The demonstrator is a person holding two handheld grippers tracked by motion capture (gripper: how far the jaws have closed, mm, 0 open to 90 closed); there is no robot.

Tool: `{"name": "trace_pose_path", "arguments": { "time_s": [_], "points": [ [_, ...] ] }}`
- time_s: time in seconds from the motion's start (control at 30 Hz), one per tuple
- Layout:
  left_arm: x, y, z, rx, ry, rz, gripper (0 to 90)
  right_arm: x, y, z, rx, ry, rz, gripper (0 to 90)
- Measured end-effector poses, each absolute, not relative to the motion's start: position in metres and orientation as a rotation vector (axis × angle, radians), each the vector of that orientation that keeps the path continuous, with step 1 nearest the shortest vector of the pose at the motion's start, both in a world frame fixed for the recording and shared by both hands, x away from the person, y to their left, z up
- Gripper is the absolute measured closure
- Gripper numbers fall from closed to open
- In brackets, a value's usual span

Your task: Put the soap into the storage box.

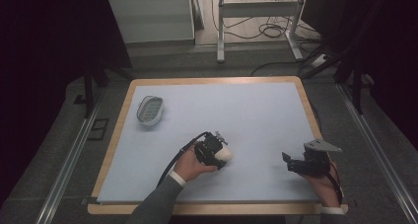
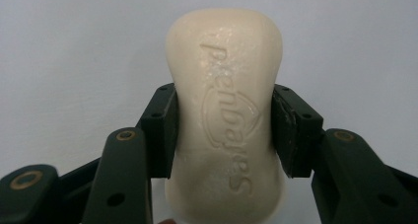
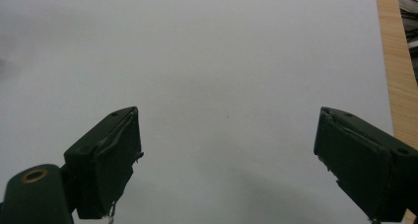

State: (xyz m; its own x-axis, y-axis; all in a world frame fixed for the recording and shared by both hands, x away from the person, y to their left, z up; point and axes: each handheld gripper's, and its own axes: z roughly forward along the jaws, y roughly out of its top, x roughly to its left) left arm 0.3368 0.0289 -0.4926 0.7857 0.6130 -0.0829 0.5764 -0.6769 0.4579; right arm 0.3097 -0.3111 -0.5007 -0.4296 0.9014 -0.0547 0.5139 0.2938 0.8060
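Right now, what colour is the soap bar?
Cream soap bar, clearest in the left gripper view.

A wood-edged desk (image 1: 111, 150) carries a pale blue mat (image 1: 256, 115). A small white soap dish (image 1: 150, 109) lies on the mat near its far left corner.

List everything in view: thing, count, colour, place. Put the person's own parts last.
soap bar: one, cream, clamped between the left claw's jaws, near-centre of the mat
soap dish: one, pale grey-white, far left of the mat
mat: one, light blue, covering the table
table: one, wooden edge
left claw: one, black, shut on the soap bar
right claw: one, black, open, near right of the mat
hands: two, grey sleeve on the left
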Motion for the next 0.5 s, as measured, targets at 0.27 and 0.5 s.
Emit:
{"name": "trace_pose_path", "arguments": {
  "time_s": [0.27, 0.5],
  "points": [
    [0.337, 0.038, -0.485, 2.488, 0.901, 0.113, 49.6, 0.310, -0.312, -0.501, 1.260, 2.060, 0.995, 10.4],
    [0.339, 0.047, -0.482, 2.467, 0.918, 0.119, 49.7, 0.310, -0.312, -0.502, 1.262, 2.061, 0.993, 10.4]
  ]
}}
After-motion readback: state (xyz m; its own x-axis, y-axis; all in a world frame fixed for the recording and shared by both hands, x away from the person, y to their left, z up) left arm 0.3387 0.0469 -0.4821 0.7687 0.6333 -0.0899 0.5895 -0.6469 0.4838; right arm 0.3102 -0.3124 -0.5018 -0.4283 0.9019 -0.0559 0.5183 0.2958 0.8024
